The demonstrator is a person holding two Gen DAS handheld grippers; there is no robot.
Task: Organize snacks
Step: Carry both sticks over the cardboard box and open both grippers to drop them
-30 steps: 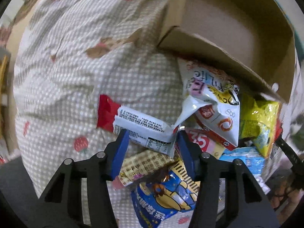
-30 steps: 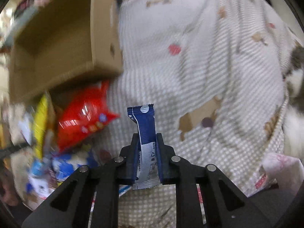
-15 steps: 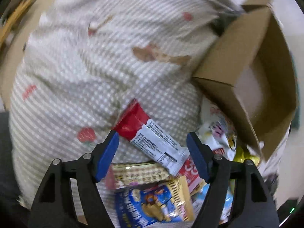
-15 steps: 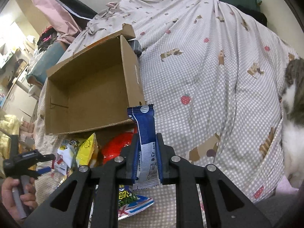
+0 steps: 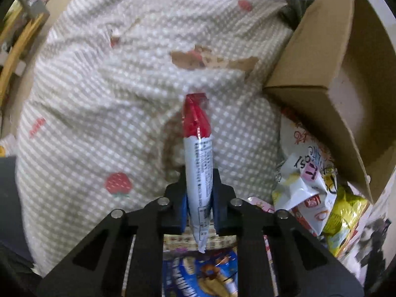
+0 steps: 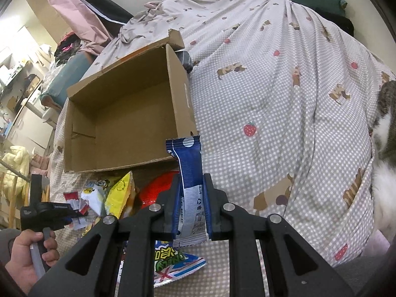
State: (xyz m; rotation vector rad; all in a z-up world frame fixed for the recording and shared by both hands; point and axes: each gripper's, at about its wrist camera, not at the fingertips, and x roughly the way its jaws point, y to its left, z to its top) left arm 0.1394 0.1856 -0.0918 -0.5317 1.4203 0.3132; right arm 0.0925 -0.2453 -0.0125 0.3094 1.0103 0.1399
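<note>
Now that the left claw has just been closing, its jaws are clamped on the red-and-white snack bar, which a moment ago lay flat on the checked bedcover between wide-open fingers. The bar now stands off the cover, its red end pointing away from the camera, its lower tail hanging over the blue biscuit packet beneath. The right claw is likewise squeezed tight on a blue-and-white snack stick, as it was a second ago, and now sits higher, with the open cardboard box in full view just behind the stick's tip.

So both claws are loaded. The box looks empty and lies on the bed with its mouth tipped towards the right camera. The heap of loose packets, among them the yellow chip bag and a red pouch, lies just in front of it. The likely next step is carrying both bars into the box; most of the pile has yet to be sorted. A cat sits at the right edge of the bed, well apart from the box.
</note>
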